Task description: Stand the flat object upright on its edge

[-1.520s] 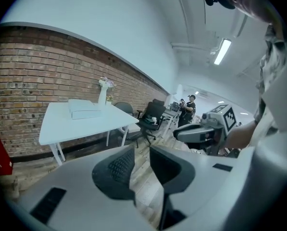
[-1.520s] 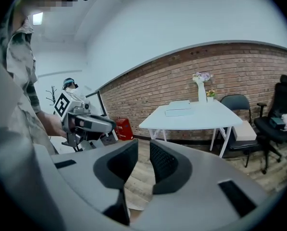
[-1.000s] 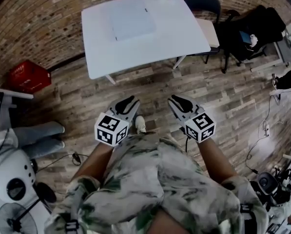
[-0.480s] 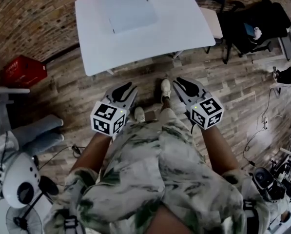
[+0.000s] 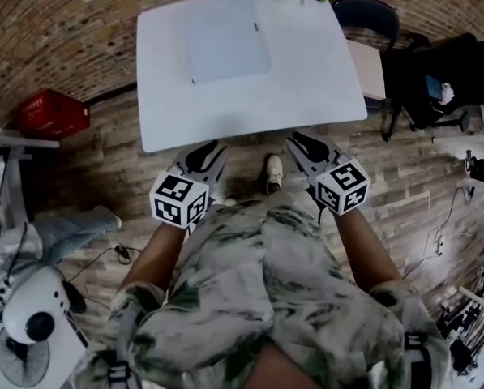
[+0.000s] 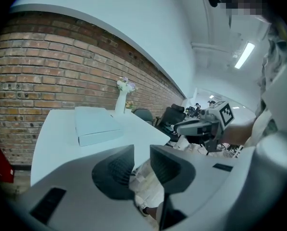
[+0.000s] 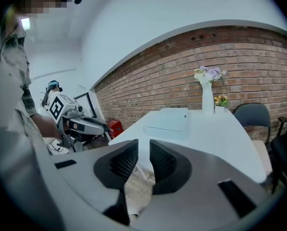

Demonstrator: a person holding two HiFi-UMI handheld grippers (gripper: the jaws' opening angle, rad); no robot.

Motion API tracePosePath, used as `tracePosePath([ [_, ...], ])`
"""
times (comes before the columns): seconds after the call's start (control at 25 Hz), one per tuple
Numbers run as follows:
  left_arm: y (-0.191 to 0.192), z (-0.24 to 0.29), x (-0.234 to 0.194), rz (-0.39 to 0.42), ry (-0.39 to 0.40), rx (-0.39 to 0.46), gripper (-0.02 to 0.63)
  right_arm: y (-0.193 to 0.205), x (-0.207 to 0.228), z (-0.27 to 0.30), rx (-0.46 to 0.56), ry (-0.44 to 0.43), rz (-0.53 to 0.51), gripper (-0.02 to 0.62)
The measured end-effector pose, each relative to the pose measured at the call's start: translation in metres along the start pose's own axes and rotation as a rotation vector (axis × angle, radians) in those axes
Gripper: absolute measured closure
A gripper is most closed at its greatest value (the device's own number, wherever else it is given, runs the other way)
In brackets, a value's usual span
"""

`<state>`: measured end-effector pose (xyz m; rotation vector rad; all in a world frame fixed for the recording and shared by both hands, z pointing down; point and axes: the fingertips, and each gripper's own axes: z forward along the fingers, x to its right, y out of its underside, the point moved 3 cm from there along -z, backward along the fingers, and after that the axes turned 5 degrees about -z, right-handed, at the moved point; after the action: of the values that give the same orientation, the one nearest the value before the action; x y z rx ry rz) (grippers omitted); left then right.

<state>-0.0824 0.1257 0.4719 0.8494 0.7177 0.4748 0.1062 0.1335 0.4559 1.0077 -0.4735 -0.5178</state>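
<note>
Fingers on your left gripper (image 6: 142, 154) stood a little apart, with a narrow gap between the pads and nothing in it. Those on your right gripper (image 7: 143, 150) stood the same way, slightly parted and empty. You held both grippers side by side in front of you, tilted downward, each showing off to the side in the other's view.

Ahead of both pairs of fingers, and well apart from them, the pale flat box (image 5: 227, 39) lay flat on its broad face, no edge lifted and nothing touching it. It sat on the white table (image 5: 323, 71), toward the far side of the top. In the head view your fingertips showed just short of the table's near edge.

Beyond the box, farther from your fingers and off toward the right pair's side, a white vase (image 7: 208, 97) with pale flowers stood upright at the table's far edge. A dark chair (image 5: 363, 13) stood just past that far corner, out beyond the right fingers.

Between the two grippers and below them, one shoe (image 5: 274, 173) showed on the wood-plank floor (image 5: 420, 177). Off to the left of your left fingers, a red crate (image 5: 53, 113) sat on the floor against the brick wall (image 6: 37, 66), which ran behind the table.
</note>
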Motion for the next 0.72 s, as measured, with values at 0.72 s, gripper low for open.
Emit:
tracePosePath([
  [0.72,-0.089,0.121,0.002,-0.077,-0.197,0.016,0.489,-0.033,0.172,0.039,-0.029,-0.233,0.039,0.499],
])
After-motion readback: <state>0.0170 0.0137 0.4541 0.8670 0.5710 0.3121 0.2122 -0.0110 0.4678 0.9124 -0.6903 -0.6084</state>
